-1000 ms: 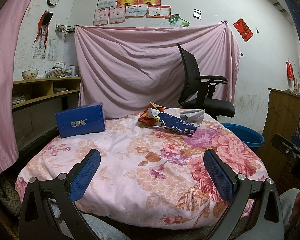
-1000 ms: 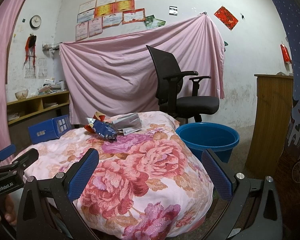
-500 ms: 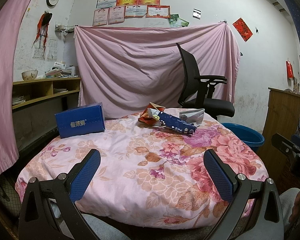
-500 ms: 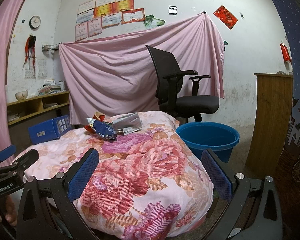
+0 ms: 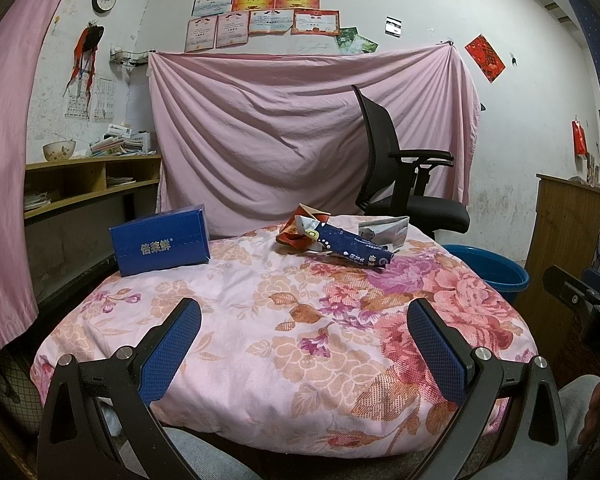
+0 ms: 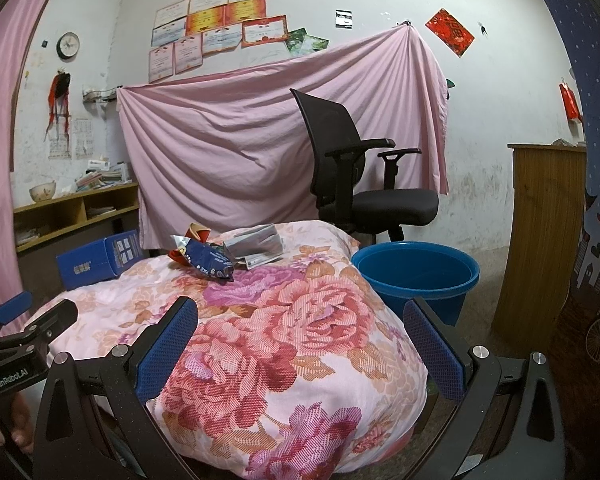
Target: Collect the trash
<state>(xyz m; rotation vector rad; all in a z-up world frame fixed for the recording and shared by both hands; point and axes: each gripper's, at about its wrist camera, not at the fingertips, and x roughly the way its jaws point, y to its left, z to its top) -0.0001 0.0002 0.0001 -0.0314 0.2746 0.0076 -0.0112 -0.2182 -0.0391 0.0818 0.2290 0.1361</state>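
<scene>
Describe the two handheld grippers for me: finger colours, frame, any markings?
The left gripper and right gripper match: black angular frames with silver bolts, each finger faced with a dimpled blue pad. Seen from the right wrist view, the left unit's body carries white "GenRobot.AI" lettering. Grey trousers show beneath. No cables visible.

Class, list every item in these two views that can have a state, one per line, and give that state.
left gripper: open, holding nothing
right gripper: open, holding nothing
blue snack wrapper: crumpled, lying on the quilt
red wrapper: crumpled, behind the blue one
silver wrapper: creased, lying flat
blue box: closed, standing on its long side
blue tub: upright, appears empty
office chair: unoccupied
</scene>
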